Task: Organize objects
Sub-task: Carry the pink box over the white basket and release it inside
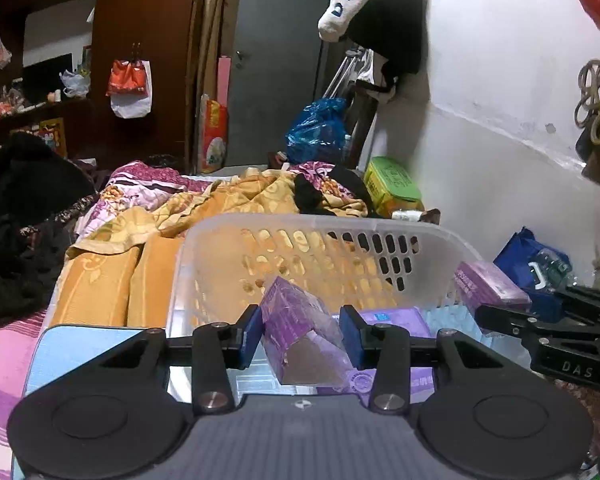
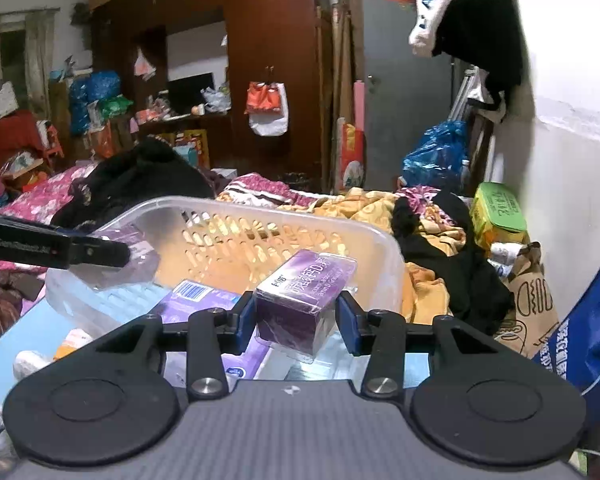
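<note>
The left tongs (image 1: 300, 334) were pinching a purple box in clear wrap (image 1: 296, 332), its open brown end turned toward the camera; both blue pads (image 1: 253, 334) pressed against its sides. The box hung tilted at the near rim of a translucent plastic basket (image 1: 432, 240), which sat on a pale blue mat (image 1: 80, 344) on the bed.

The right tongs (image 2: 296, 322) were clamped on a second purple box (image 2: 304, 300), this one sealed and printed with pale lettering on top (the characters were too small to read). Its blue pads (image 2: 247, 320) touched the box on either side. That box too was held near the basket (image 2: 284, 216), just in front of its slotted far wall.

In the left wrist view the right tongs (image 1: 500, 312) showed at the right edge, gripping their purple box (image 1: 490, 284) beside the basket's right corner. In the right wrist view the left tongs (image 2: 100, 254) reached in from the left, their box (image 2: 132, 256) seen hazily through the basket's plastic wall.

More purple packs (image 2: 196, 300) lay flat below the held boxes, one showing a barcode. Behind the basket lay an orange patterned blanket (image 1: 112, 264) and dark clothing (image 2: 456, 280). A green-lidded carton (image 2: 500, 208) stood against the white wall, and a blue bag (image 2: 588, 340) leaned at the far right.
</note>
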`<action>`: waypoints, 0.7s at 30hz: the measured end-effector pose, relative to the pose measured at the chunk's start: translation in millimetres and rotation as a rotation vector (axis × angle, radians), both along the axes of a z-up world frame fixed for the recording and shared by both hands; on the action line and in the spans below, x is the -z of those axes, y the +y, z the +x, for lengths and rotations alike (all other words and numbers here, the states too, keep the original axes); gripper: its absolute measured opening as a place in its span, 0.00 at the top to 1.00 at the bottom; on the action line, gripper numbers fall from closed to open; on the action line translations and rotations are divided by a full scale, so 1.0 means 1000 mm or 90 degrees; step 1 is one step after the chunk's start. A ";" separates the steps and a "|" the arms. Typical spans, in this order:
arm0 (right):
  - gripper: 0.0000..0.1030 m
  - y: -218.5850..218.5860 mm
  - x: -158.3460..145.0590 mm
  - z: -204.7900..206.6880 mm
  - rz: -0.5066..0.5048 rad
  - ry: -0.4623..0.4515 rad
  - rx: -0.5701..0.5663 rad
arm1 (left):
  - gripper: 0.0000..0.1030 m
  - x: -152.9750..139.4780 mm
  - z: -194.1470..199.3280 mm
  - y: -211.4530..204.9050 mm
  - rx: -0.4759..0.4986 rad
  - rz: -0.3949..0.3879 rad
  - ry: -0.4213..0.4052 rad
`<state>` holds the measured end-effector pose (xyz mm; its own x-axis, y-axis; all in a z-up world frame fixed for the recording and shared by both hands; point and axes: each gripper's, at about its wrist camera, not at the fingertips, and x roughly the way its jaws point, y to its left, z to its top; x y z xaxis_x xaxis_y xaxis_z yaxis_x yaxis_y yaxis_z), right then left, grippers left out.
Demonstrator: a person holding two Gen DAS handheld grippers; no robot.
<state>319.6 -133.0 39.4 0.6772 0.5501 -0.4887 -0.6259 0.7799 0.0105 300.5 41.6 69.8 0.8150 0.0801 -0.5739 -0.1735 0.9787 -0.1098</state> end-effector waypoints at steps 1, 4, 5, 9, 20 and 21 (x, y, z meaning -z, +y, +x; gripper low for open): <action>0.50 0.000 0.000 -0.001 -0.003 0.000 0.000 | 0.42 0.001 0.001 -0.002 -0.002 0.012 0.002; 0.11 -0.002 -0.004 -0.003 0.007 -0.023 0.007 | 0.22 0.002 -0.005 -0.004 -0.008 0.030 -0.008; 0.06 -0.006 -0.006 -0.006 0.020 -0.036 0.009 | 0.22 0.000 -0.010 -0.007 -0.005 0.033 -0.019; 0.00 -0.026 -0.016 -0.021 0.080 -0.049 0.010 | 0.22 -0.010 -0.042 -0.010 0.016 0.019 -0.067; 0.00 -0.114 0.079 -0.117 0.260 -0.004 -0.010 | 0.19 0.039 -0.204 -0.001 0.047 -0.012 -0.183; 0.00 -0.116 0.089 -0.122 0.276 0.007 -0.014 | 0.19 0.047 -0.213 0.004 0.035 -0.015 -0.184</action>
<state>198.1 -249.4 -49.5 0.6594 0.7198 -0.2170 -0.6399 0.6889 0.3405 87.2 45.2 22.4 0.9475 0.0210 -0.3192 -0.0790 0.9823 -0.1697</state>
